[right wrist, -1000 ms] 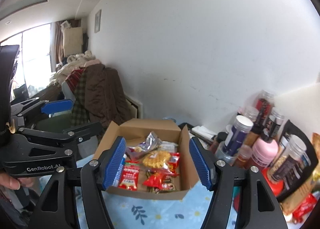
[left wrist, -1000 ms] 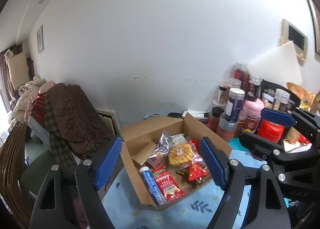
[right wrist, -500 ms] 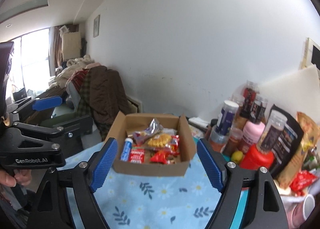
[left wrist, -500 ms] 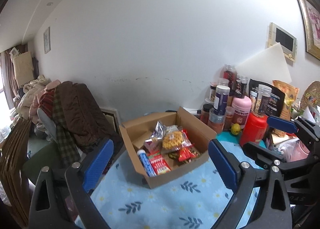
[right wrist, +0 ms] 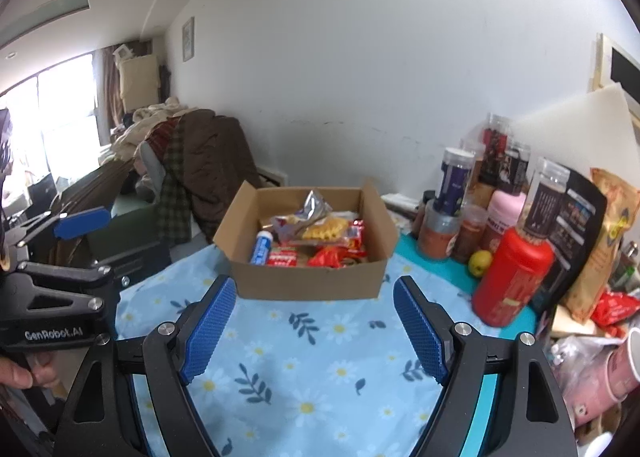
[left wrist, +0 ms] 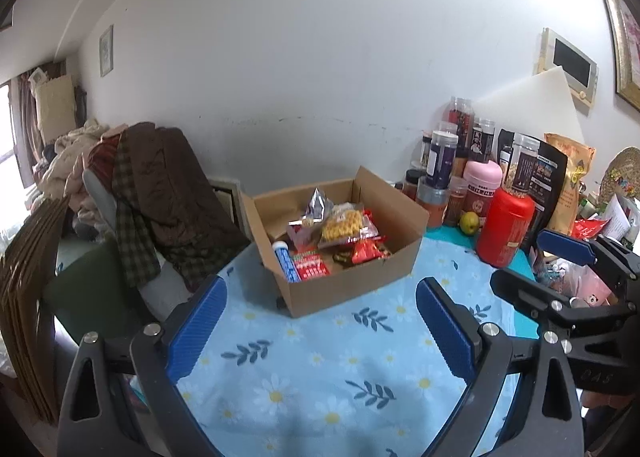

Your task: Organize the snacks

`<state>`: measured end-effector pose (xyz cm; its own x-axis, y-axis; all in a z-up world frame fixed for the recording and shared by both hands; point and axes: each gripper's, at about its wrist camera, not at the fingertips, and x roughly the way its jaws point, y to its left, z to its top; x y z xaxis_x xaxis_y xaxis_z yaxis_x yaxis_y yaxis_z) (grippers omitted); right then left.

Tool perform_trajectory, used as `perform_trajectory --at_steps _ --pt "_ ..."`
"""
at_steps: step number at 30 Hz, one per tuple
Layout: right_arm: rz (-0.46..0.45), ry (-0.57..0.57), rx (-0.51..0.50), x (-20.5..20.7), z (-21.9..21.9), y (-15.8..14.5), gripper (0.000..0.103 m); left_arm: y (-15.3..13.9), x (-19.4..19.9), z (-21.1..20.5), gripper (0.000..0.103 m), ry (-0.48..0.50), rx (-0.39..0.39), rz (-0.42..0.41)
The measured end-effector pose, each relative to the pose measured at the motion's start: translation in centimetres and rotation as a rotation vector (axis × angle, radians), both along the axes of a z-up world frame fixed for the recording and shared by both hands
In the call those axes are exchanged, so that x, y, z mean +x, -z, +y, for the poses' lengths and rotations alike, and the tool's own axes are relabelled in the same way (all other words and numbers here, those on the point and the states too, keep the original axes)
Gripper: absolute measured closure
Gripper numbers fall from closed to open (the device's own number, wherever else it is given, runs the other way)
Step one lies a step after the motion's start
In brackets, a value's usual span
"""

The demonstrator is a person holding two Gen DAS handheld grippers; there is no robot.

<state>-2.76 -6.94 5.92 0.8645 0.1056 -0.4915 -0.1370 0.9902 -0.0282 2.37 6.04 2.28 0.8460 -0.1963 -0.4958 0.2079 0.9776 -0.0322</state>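
Claws (left wrist: 320, 329) (right wrist: 312, 331) gaping — empty, snack box (left wrist: 352, 285) ahead, jars (left wrist: 442, 155) right

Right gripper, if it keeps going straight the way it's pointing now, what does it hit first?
Probably the near wall of the cardboard box, which sits straight ahead between the open fingers of the right gripper. Only bare flowered tablecloth lies before it, though depth is hard to judge.

The labels on the jars (left wrist: 442, 155) and the red bottle (right wrist: 510, 281) are too small to read. The box (left wrist: 348, 281) wall hides the lower snack packets (right wrist: 326, 257). The framed picture (left wrist: 622, 37) is cut off at the right edge, and a hand (right wrist: 18, 373) at the left
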Motion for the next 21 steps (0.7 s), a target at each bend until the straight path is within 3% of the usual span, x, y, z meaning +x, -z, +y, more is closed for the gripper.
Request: perform_trajectory --at_steps 21 --pt "0.000 -0.069 0.001 0.55 -0.68 0.46 0.021 0.70 -0.26 -0.02 0.006 -0.064 -0.027 0.013"
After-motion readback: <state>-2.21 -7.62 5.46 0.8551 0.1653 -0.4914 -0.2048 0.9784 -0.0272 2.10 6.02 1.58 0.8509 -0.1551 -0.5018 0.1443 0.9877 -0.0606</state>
